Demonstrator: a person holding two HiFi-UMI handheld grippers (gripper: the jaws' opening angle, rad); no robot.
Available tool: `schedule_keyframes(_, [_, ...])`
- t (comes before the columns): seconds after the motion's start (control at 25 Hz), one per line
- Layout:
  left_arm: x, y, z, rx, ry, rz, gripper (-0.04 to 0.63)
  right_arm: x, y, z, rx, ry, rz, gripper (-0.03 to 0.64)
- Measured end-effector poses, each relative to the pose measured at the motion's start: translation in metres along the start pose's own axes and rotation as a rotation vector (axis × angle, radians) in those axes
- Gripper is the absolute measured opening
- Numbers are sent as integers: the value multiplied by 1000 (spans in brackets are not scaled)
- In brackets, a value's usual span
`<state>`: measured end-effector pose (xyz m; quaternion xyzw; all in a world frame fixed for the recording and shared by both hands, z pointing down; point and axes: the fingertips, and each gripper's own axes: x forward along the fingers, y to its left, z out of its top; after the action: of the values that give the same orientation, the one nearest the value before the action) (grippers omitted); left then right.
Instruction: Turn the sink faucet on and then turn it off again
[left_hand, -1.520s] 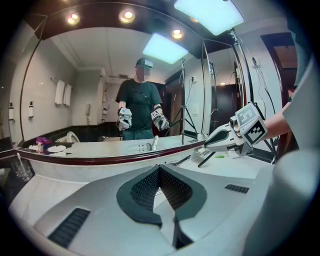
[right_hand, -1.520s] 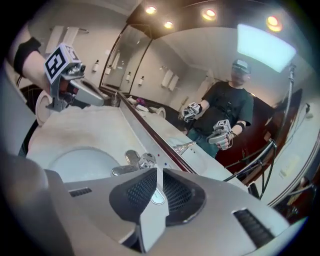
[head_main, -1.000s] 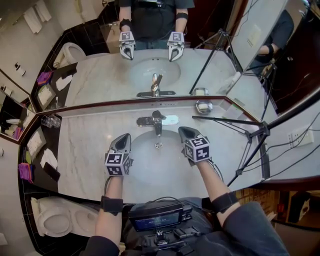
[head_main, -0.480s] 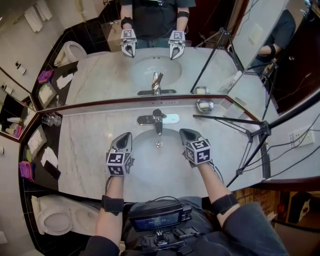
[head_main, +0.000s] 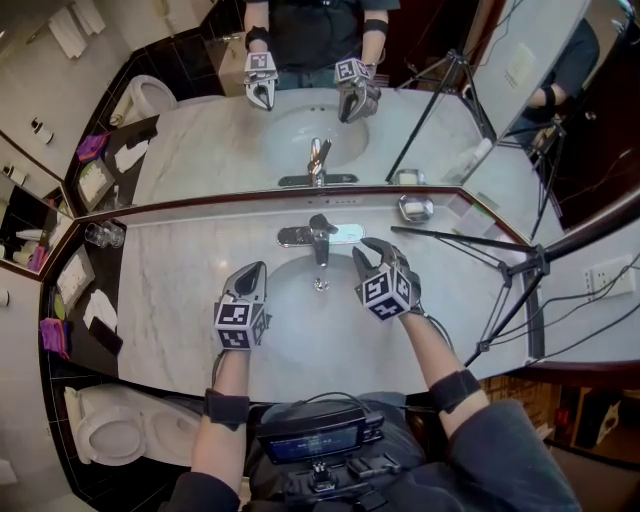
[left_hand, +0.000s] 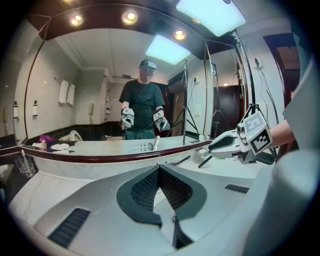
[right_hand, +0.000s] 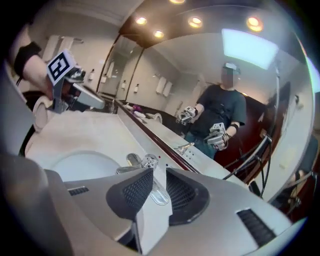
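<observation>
Hanging just right of the chrome faucet (head_main: 320, 245) at the back rim of the white basin (head_main: 290, 320), the right gripper (head_main: 370, 250) sits tilted on its side, its jaws having just been opening to a narrow gap with nothing between the pads; the lever (right_hand: 148, 161) shows beyond them, apart from both. The left gripper (head_main: 254, 270) hovers over the basin's left edge, jaws pressed together and empty. No water is seen running, so the turn-on step looks not yet begun. The risk from here is a slipped contact: the gap looks slim for the lever, and a tilted jaw could skate off the polished metal or nudge it sideways rather than lift it. A hard shove could also open the flow too far and splash the marble counter (head_main: 180, 300), with the shut-off still to follow.
</observation>
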<state>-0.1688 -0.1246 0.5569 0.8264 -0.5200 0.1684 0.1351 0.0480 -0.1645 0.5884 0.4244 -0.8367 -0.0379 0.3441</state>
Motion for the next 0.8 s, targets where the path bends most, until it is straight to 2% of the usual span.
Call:
schedule_keyframes(0.2, [6,1,1,2,0,-1,0,25,6,9,-347,28,45,191])
schedule_keyframes(0.4, [9,4,4,2,0,3,0,49,9,13,-585,47,92,268])
schedule_keyframes(0.56, [12,7,3,-1,3,5,0,67,12,14,-724,68,121,273])
schedule_keyframes(0.8, [13,13,0,-2,16,12,0,89,22,1,-848,103,173,272])
